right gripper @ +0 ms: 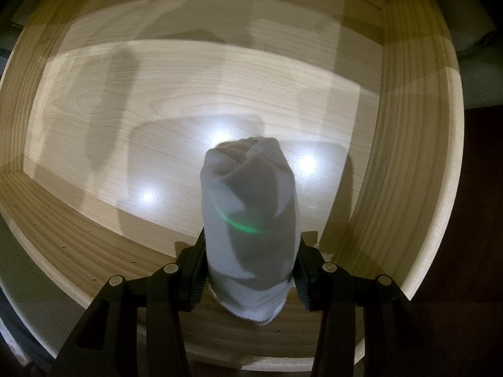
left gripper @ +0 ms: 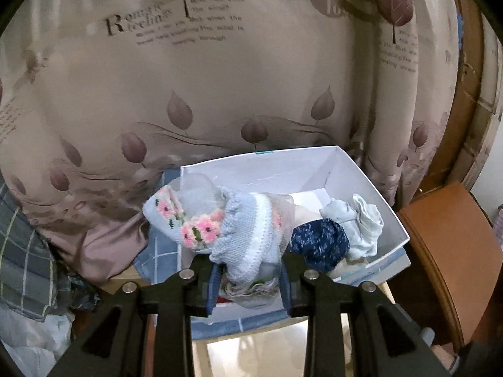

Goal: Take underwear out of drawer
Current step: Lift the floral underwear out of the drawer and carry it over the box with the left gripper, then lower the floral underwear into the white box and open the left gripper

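My left gripper (left gripper: 250, 275) is shut on a light-blue knitted garment (left gripper: 242, 235) with pink flowers, wrapped in clear plastic, and holds it above a white box (left gripper: 386, 216). Inside that box lie a dark-blue speckled roll (left gripper: 319, 243) and a pale crumpled piece (left gripper: 358, 220). In the right wrist view my right gripper (right gripper: 250, 278) points straight down into a pale wooden drawer (right gripper: 188, 94). It is shut on a rolled grey-white garment (right gripper: 250, 201), which stands upright between the pads above the bare drawer floor.
A beige curtain (left gripper: 220, 94) printed with leaves hangs behind the box. A blue checked cloth (left gripper: 163, 251) lies under the box, a plaid fabric (left gripper: 28, 251) is at the left, and an orange-brown chair seat (left gripper: 456, 251) is at the right. The drawer's wooden walls (right gripper: 418, 157) ring the roll.
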Demonstrator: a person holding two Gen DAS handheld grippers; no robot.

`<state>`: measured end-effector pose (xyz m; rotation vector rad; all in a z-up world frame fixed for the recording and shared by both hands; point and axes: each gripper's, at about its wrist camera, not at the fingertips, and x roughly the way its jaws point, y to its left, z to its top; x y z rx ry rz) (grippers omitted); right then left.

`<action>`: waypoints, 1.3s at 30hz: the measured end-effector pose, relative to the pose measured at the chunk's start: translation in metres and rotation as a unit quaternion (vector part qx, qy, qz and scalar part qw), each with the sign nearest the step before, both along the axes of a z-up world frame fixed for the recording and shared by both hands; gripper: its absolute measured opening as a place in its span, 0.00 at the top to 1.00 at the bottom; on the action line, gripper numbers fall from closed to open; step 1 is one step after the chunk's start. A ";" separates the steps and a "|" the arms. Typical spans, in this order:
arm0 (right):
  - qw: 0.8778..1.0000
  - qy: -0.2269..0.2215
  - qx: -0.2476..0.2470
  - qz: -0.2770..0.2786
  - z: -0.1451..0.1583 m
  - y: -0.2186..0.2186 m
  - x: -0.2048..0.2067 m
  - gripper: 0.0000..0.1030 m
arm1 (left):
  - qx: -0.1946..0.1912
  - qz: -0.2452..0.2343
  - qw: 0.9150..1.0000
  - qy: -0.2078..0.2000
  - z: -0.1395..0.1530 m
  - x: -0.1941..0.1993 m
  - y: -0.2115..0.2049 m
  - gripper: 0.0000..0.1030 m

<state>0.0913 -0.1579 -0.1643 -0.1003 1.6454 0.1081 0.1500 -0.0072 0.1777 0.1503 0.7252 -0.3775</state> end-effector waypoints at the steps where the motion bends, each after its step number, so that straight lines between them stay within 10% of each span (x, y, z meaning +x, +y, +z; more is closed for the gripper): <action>1: 1.000 0.000 0.000 0.000 -0.001 -0.002 -0.001 0.59 | 0.002 -0.003 1.000 0.004 -0.003 0.005 -0.004 0.70; 16: 1.000 -0.003 0.006 0.000 0.009 -0.031 -0.009 0.59 | 0.038 0.008 0.996 0.081 -0.074 0.053 -0.033 0.70; 39: 1.000 -0.002 0.001 0.004 0.009 -0.033 -0.009 0.59 | 0.034 -0.003 0.997 0.072 -0.045 0.031 -0.023 0.44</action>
